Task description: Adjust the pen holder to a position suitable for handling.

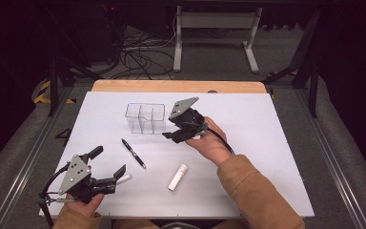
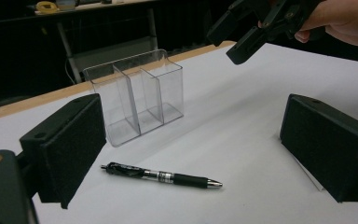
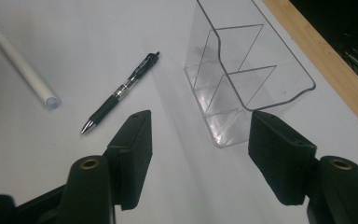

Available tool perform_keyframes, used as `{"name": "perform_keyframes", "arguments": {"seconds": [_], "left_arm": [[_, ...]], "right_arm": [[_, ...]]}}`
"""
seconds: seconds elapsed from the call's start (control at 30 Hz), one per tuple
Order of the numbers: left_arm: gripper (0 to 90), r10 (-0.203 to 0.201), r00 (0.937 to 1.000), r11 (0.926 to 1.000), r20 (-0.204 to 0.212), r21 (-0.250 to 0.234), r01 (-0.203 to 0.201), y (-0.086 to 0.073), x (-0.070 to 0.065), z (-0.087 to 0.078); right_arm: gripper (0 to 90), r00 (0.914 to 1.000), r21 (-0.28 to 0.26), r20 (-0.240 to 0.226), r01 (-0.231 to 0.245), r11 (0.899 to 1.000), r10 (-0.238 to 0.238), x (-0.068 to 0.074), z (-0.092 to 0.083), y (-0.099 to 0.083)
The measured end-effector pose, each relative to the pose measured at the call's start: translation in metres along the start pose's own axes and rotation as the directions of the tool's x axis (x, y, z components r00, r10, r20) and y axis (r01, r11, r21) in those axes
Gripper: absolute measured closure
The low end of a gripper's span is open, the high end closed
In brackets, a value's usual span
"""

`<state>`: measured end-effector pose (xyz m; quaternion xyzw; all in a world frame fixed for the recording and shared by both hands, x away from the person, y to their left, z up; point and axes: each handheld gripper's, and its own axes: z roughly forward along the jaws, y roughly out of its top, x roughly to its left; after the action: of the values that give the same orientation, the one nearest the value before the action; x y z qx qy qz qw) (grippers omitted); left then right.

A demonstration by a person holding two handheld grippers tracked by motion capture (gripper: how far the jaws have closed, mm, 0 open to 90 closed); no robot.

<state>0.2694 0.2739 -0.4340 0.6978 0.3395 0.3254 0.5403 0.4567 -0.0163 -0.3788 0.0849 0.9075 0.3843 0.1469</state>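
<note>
Left tool (image 1: 108, 166) sits low and near, by the front edge of the white worktop (image 1: 267, 143). Its jaws are wide open and hold nothing. One jaw is right next to the end of a white tube (image 1: 124, 178). A bit farther out lies a black pen (image 1: 133, 153), flat on the worktop, and a second white tube (image 1: 177, 177) lies off to its right. Farther on, the right tool (image 1: 181, 135) hangs above the worktop. Its jaws are about half open, and nothing is between them. It is just beside the clear box (image 1: 145, 118), which stands upright with three small parts inside.
</note>
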Motion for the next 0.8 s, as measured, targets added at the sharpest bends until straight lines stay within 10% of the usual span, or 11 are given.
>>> {"name": "perform_keyframes", "arguments": {"seconds": [0.37,0.8], "left_arm": [[7.9,0.007,0.9999,0.9999,-0.009,-0.008,-0.007,0.000,-0.001,0.000],[7.9,0.007,1.0000,1.0000,-0.005,0.001,-0.007,-0.001,0.001,0.002]], "right_arm": [[42.9,0.9974,0.053,-0.007,0.073,0.996,-0.072,-0.008,0.019,0.013],[47.9,0.9993,0.091,0.032,0.014,0.996,-0.017,-0.028,0.039,0.017]]}}
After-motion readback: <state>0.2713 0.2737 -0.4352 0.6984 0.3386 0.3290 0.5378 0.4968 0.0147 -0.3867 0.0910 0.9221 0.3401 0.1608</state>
